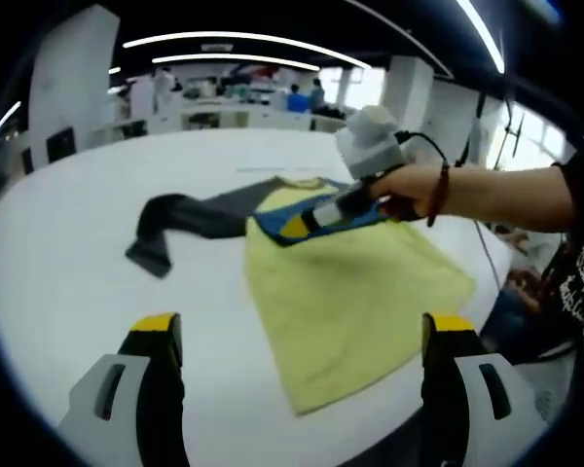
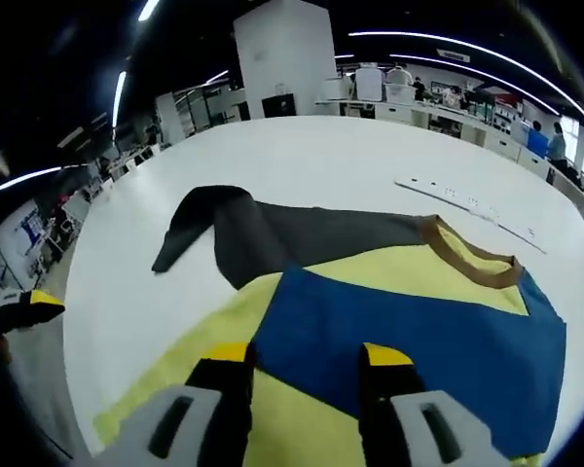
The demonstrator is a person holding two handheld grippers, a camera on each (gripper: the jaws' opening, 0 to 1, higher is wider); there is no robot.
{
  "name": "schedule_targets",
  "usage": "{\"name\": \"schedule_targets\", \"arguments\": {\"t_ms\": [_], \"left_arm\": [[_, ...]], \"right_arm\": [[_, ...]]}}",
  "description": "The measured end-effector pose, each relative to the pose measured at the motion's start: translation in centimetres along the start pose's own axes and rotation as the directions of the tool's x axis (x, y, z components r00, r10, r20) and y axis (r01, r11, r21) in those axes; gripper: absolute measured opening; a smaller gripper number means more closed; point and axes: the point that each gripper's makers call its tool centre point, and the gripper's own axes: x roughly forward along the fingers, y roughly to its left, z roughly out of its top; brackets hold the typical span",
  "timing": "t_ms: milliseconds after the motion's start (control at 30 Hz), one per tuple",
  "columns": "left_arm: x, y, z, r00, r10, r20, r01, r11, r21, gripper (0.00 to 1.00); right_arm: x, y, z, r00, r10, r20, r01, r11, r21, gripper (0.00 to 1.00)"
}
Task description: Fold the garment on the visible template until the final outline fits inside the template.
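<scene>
1. The garment (image 1: pixel 355 292), a yellow shirt with a dark grey sleeve (image 1: pixel 180 222) and a blue panel (image 2: pixel 419 341), lies flat on the white table (image 1: pixel 68 282). In the left gripper view it fills the middle, and the grey sleeve trails off toward 10 o'clock.

2. The left claw (image 1: pixel 302 336) hangs well back from the cloth with its jaws spread wide and nothing between them. If it stays idle, the far sleeve has no anchor and the whole shirt may slide when the other side is pulled.

3. The right claw (image 2: pixel 304 358) hovers over the blue panel near the shirt's upper part; in the left gripper view it appears at about 1 o'clock, held by the person's hand (image 1: pixel 409 190). Its jaws stand a little apart with blue cloth showing in the gap. I cannot tell whether they pinch any fabric.

4. Risk: a grip through both layers would drag the yellow body along with the blue panel and bunch the fold.

5. Risk: the grey sleeve sticks out far at 10 o'clock. Left unfolded, it would likely keep the outline too large.

6. Risk: I cannot make out the template's edges, so a fold judged by eye may land crooked.

7. A thin strip (image 2: pixel 467 206) lies on the table beyond the collar (image 2: pixel 472 258); a sweeping move could knock it.
</scene>
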Motion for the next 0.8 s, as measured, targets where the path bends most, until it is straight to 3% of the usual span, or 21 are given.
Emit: {"name": "schedule_targets", "arguments": {"t_ms": [100, 333, 567, 800], "left_arm": [[0.0, 0.1, 0.1, 1.0, 0.0, 0.0, 0.0, 1.0, 0.0, 0.99], [0.1, 0.0, 0.3, 1.0, -0.002, 0.001, 0.002, 1.0, 0.006, 0.99], [0.2, -0.1, 0.4, 1.0, -0.004, 0.003, 0.004, 1.0, 0.014, 0.99], [0.3, -0.4, 0.7, 1.0, -0.005, 0.012, 0.005, 1.0, 0.019, 0.99]], "right_arm": [[0.1, 0.2, -0.6, 1.0, -0.002, -0.015, 0.002, 1.0, -0.005, 0.42], [-0.6, -0.1, 0.0, 1.0, 0.004, 0.008, -0.004, 1.0, 0.004, 0.43], [-3.5, -1.8, 1.7, 0.996, -0.002, 0.085, -0.001, 1.0, 0.026, 0.49], [-6.2, -4.5, 2.2, 0.991, -0.031, 0.127, 0.026, 0.999, 0.039, 0.56]]}}
